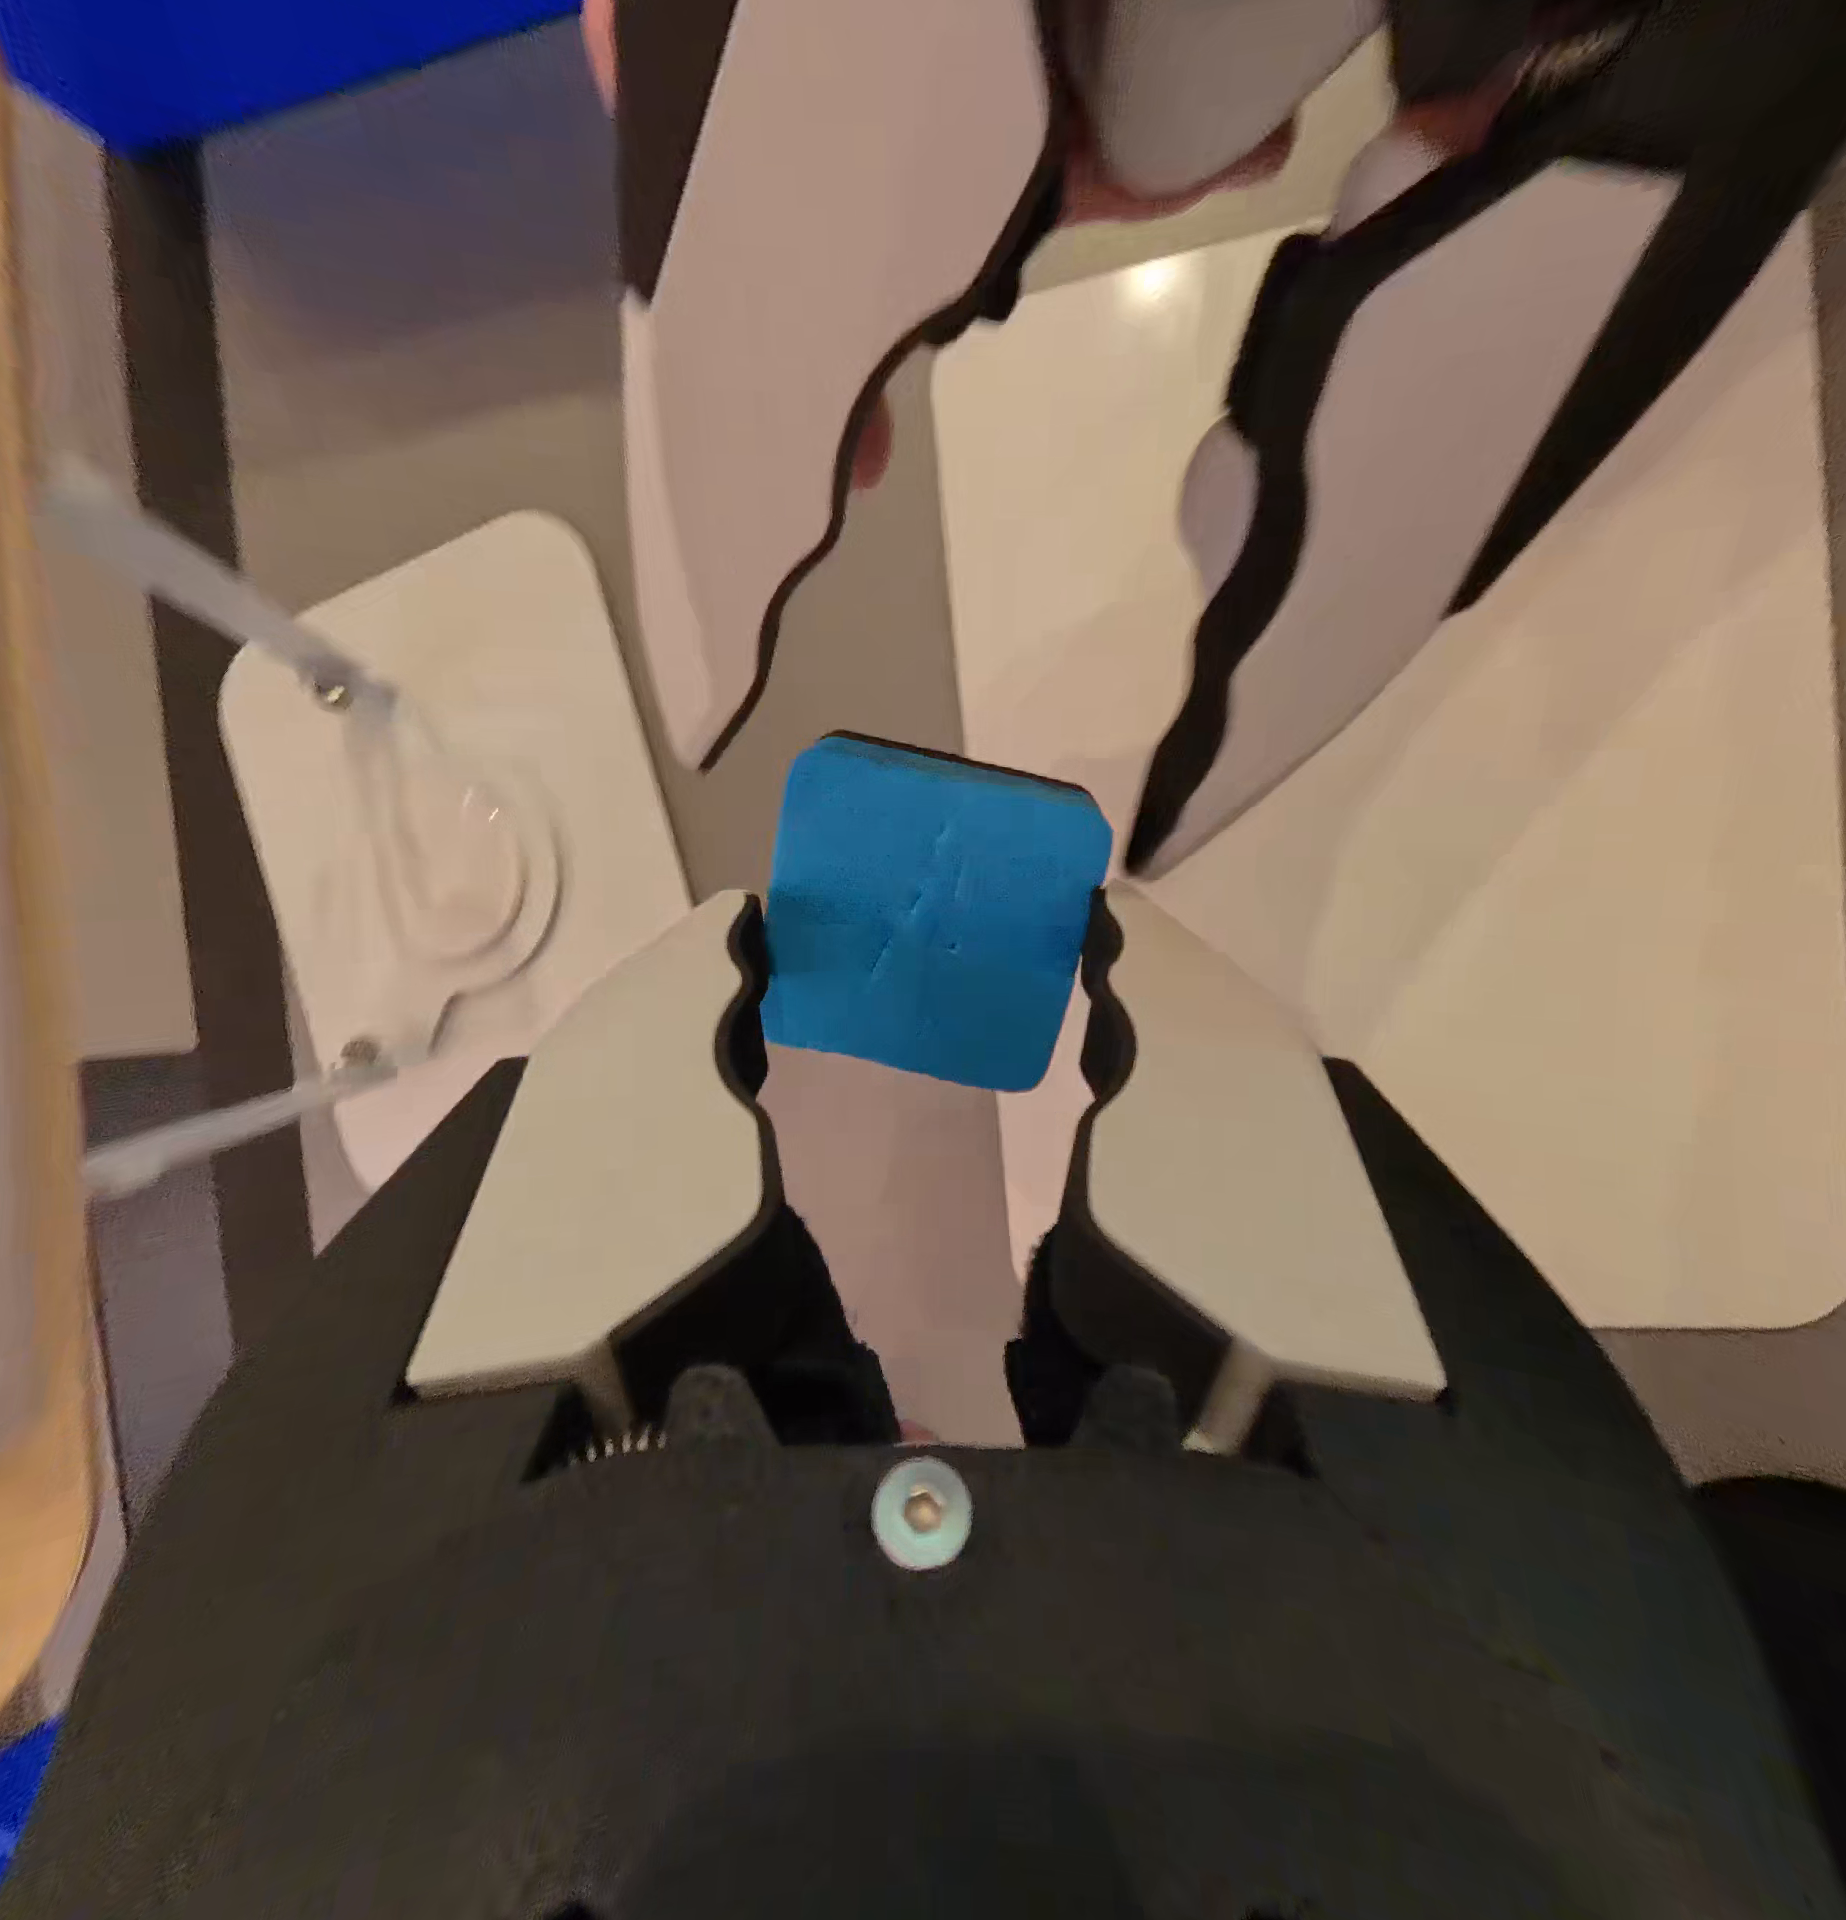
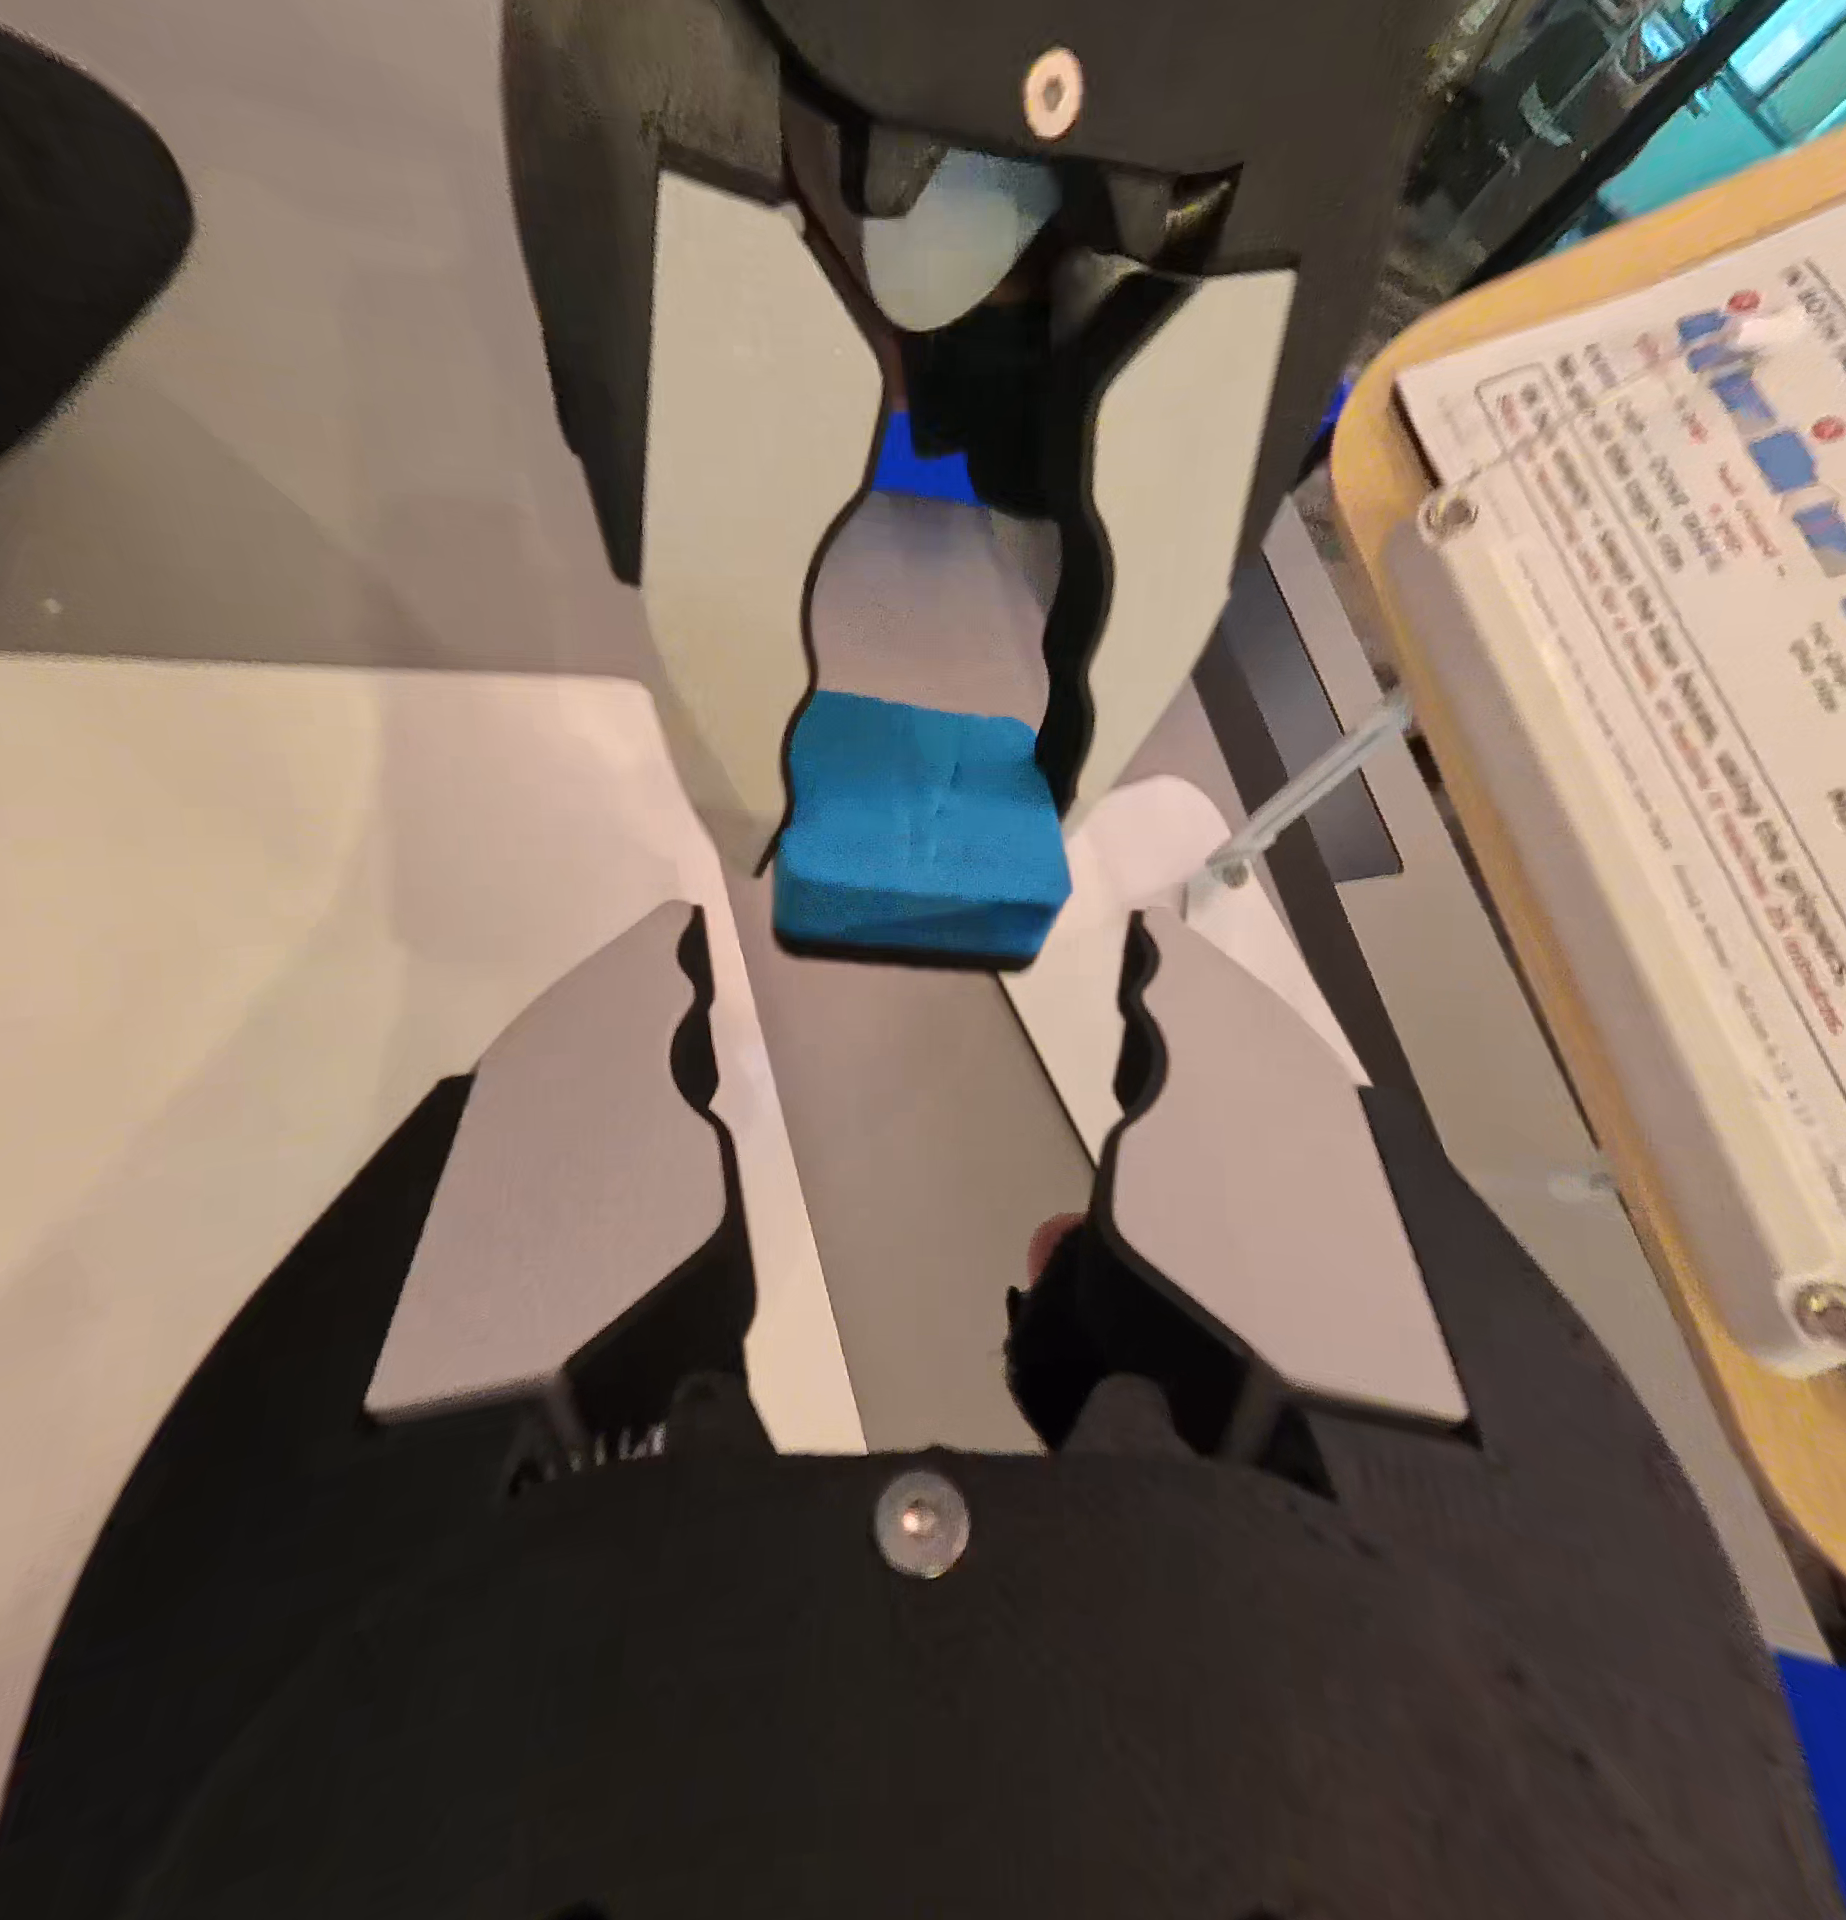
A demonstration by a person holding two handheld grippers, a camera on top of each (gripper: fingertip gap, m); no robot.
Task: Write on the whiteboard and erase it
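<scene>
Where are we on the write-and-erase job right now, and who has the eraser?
Looks done: the visible whiteboard surface is bare, with no marks; whether writing happened I cannot tell. In hand: the left gripper holds the blue eraser between its fingers, raised off the table. The right gripper faces it, open and holding nothing. Left: any wiping, then putting the eraser down. No marker is in view.

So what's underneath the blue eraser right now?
The blue eraser hangs in the left gripper over a grey table strip between two white boards. A black layer lines its underside; the bottom face is hidden.
</scene>
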